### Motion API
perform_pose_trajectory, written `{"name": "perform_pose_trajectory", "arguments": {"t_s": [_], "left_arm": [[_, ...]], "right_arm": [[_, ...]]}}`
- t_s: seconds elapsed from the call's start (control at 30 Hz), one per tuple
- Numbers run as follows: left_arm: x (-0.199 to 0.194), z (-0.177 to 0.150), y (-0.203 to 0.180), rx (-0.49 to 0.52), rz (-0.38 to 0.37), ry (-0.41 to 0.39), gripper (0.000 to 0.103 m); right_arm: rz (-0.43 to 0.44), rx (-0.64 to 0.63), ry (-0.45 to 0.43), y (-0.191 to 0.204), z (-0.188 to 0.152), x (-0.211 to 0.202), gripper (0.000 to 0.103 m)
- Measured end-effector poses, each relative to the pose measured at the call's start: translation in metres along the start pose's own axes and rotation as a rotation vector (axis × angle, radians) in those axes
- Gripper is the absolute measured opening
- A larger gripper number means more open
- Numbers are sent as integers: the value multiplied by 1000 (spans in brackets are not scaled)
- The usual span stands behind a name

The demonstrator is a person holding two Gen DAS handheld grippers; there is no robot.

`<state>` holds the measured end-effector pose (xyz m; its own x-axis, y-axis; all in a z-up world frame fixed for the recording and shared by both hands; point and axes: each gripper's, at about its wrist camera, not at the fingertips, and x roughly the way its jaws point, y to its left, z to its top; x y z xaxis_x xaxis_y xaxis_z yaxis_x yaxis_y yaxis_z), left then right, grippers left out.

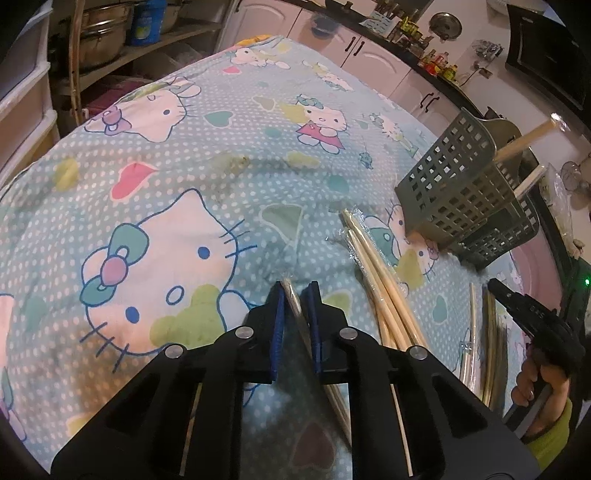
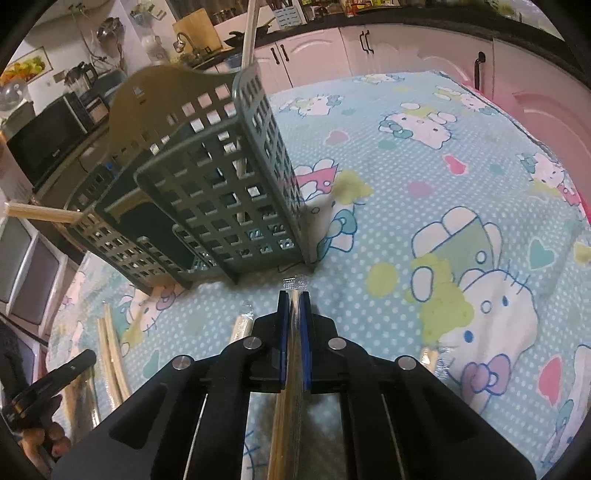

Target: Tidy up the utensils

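Note:
My left gripper (image 1: 297,288) is shut on a plastic-wrapped pair of chopsticks (image 1: 291,301) just above the Hello Kitty cloth (image 1: 166,184). Several bare wooden chopsticks (image 1: 376,280) lie to its right. Beyond them stands a green perforated utensil basket (image 1: 454,184) with chopsticks (image 1: 524,142) sticking out of it. In the right wrist view my right gripper (image 2: 294,295) is shut on another wrapped chopstick pair (image 2: 293,332), its tips close in front of the basket (image 2: 221,177). A chopstick (image 2: 248,33) stands in the basket's tall compartment.
More wrapped chopsticks (image 1: 487,332) lie near the right gripper (image 1: 498,288), with another wrapped pair (image 2: 242,325) left of its fingers. Shelves with steel pots (image 1: 103,33) stand at the far left. Pink cabinets (image 2: 406,40) and a microwave (image 2: 48,140) ring the table.

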<state>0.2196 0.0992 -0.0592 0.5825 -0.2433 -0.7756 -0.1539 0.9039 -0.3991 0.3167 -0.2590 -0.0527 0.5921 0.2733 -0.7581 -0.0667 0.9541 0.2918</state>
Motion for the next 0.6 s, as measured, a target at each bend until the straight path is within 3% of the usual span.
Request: {"name": "perform_pose_trajectory", "arguments": {"t_s": [0.17,0.6], "left_arm": [[-12,2,-7,14,-18,-19,5],[-81,15,-65,141,-127,-173,1]], "right_arm": [[34,-18,-45,2,-1,-27,6],[141,-66,-187,5,-3,-95,5]]}}
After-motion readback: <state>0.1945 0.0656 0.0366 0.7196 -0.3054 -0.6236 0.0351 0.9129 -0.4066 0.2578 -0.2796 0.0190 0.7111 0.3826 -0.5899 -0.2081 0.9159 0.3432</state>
